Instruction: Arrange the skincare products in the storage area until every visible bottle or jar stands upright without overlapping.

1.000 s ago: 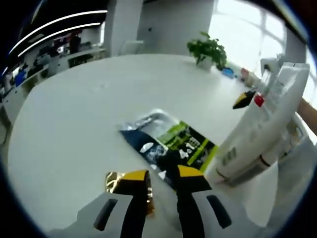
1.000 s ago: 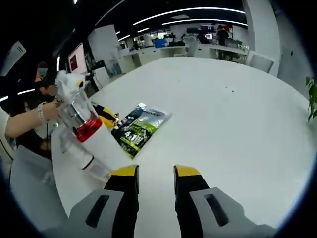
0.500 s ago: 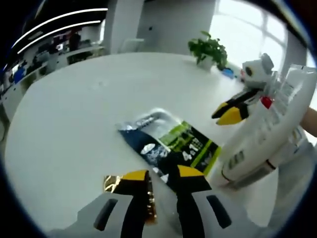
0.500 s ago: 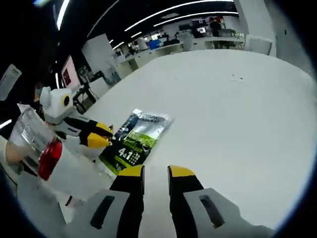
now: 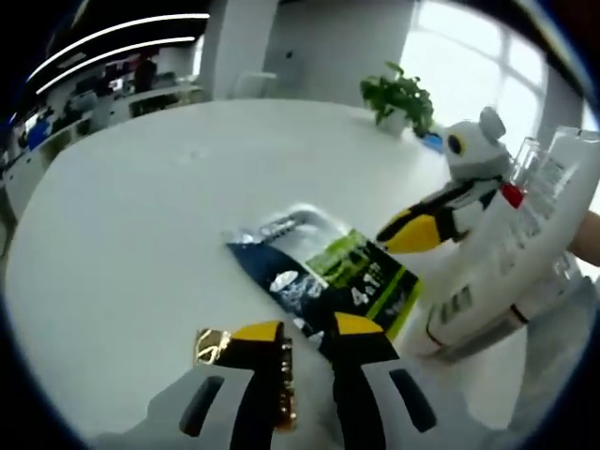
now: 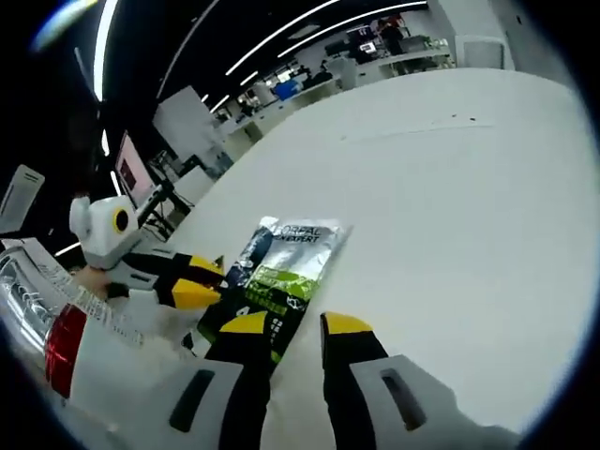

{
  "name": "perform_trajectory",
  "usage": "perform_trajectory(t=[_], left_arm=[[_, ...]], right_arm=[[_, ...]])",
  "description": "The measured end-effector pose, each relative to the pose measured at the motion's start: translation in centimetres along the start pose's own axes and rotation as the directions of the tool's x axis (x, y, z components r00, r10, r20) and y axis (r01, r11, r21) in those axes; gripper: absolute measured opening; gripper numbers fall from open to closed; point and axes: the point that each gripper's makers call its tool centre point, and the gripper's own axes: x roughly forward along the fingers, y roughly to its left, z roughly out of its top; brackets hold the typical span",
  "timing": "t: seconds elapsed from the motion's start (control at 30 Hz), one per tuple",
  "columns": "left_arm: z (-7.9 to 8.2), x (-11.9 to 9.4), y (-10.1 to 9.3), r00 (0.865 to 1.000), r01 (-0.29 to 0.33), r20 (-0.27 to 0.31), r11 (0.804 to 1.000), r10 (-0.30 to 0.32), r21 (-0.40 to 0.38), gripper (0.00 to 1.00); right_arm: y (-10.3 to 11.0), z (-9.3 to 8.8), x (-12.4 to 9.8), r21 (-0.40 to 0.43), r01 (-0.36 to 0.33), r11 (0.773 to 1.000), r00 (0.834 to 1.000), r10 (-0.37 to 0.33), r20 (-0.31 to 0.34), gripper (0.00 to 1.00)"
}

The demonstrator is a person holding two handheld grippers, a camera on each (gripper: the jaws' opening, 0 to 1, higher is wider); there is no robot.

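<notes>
Grippers closing on a flat sachet and a leaning tube

Left gripper (image 5: 305, 342), slightly spread, empty, over the sachet (image 5: 328, 267) at centre; right gripper (image 6: 295, 328) likewise. White tube (image 5: 511, 253) tilts at right: I'd clamp it low, then right it slowly.

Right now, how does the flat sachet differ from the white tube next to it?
The sachet lies flat on the table; the white tube leans tilted, raised at one end. The sachet is dark and silver with a green panel; the tube is white with a red band. Both are near the table's edge, neither upright.
</notes>
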Motion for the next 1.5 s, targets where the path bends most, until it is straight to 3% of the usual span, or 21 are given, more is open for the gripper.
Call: perform_trajectory(t=[0.23, 0.67, 1.03, 1.17, 1.3, 1.5], left_arm=[[0.1, 0.3, -0.7, 0.999, 0.029, 0.019, 0.998, -0.028, -0.056, 0.12], [0.2, 0.4, -1.0, 0.998, 0.032, 0.056, 0.992, -0.025, -0.125, 0.10], [0.1, 0.0, -0.9, 0.995, 0.055, 0.099, 0.972, -0.033, -0.227, 0.08], [0.1, 0.1, -0.9, 0.993, 0.061, 0.115, 0.966, -0.032, -0.251, 0.09], [0.7, -0.2, -0.5, 0.989, 0.081, 0.140, 0.955, -0.042, -0.286, 0.09], [3.4, -1.6, 0.8, 0.972, 0.112, 0.234, 0.935, -0.032, -0.337, 0.07]], right_arm=[[0.3, 0.1, 0.6, 0.032, -0.031, 0.999, 1.000, 0.031, 0.005, 0.15], [-0.2, 0.2, 1.7, 0.085, -0.034, 0.996, 0.999, 0.031, 0.032, 0.07], [-0.6, 0.5, 1.7, 0.175, -0.033, 0.984, 0.994, 0.014, 0.110, 0.01], [0.2, 1.9, 1.1, 0.215, -0.093, 0.972, 0.980, 0.052, 0.190, 0.01], [1.0, 3.3, 0.5, 0.168, -0.128, 0.978, 0.970, 0.088, 0.227, 0.01], [2.1, 5.5, -0.6, 0.143, -0.158, 0.977, 0.948, 0.110, 0.299, 0.01]])
